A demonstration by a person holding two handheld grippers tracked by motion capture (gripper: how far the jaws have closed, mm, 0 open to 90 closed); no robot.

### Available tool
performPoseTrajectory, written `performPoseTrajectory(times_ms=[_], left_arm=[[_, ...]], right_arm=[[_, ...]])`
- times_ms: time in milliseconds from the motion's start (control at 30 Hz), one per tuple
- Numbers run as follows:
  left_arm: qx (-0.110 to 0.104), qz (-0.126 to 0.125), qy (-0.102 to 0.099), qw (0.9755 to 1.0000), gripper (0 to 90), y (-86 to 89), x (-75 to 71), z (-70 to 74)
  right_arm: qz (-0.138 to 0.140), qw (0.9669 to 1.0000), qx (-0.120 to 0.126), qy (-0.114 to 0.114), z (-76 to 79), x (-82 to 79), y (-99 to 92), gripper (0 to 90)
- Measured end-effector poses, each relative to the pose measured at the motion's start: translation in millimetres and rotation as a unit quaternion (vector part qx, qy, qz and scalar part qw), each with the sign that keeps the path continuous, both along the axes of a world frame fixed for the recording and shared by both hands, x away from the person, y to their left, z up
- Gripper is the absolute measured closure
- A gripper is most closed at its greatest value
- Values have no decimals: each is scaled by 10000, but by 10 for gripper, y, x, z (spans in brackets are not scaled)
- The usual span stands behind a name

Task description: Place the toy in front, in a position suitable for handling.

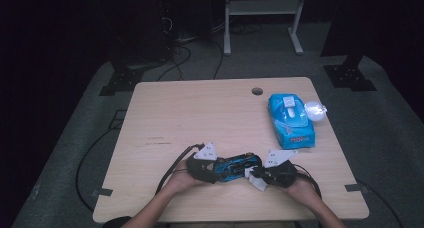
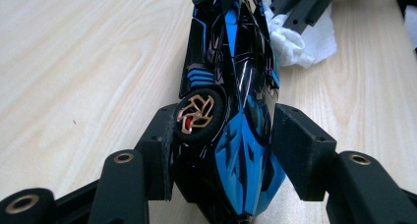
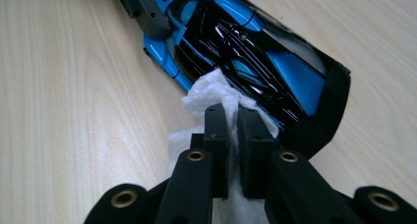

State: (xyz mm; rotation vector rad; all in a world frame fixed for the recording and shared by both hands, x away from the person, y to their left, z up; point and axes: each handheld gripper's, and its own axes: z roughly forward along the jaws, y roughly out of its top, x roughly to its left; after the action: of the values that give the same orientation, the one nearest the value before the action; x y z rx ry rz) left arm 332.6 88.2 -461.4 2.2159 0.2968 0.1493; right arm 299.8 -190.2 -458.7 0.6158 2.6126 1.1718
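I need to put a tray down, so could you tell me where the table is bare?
The left half of the table is bare. The far right holds the wipes pack and a crumpled wrapper. The near middle is crowded with both grippers and the toy car.

The high view was dim, the room behind sunk in near black, and only the table caught soft overhead light. Both gripper views were brighter and even. Glare streaked the toy car, and the nearest jaws blurred at the bottom edges.
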Motion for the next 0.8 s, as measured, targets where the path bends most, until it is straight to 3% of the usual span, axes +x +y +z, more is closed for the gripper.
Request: performPoseTrajectory(times_ms=[133, 200, 300, 500, 533, 567, 600, 633, 733, 800], left_arm=[[-231, -199, 143, 9994, 522, 52, 17, 2], [-238, -220, 160, 9993, 522, 54, 7, -14], [-78, -262, 287, 9992, 520, -9, -3, -77], [-38, -426, 29, 9991, 617, -73, -54, -68], [1, -495, -188, 9986, 624, -86, -83, -60], [1, -495, -188, 9986, 641, -86, -83, -60], [-12, -465, -326, 9984, 643, -89, -101, -48], [-5, -410, -412, 9983, 643, -85, -87, -33], [-140, -283, -470, 9984, 657, -70, -41, -39], [-169, -243, -538, 9981, 659, -76, 7, -42]], right_arm=[[28, 9999, -34, 99, -21, -12, -7, 834], [19, 9999, -31, 115, -27, -20, -13, 833], [26, 9999, -39, 151, -34, -29, -16, 833], [122, 9995, -27, 287, -9, -82, -15, 833], [148, 9995, 14, 275, 7, -96, -19, 833], [148, 9995, 14, 275, 7, -96, -19, 833], [190, 9993, 163, 284, 46, -108, -33, 833], [190, 9993, 163, 284, 46, -108, -33, 833], [121, 9980, 582, 199, 192, -83, -86, 833], [33, 9977, 672, 108, 268, -40, -95, 833]])
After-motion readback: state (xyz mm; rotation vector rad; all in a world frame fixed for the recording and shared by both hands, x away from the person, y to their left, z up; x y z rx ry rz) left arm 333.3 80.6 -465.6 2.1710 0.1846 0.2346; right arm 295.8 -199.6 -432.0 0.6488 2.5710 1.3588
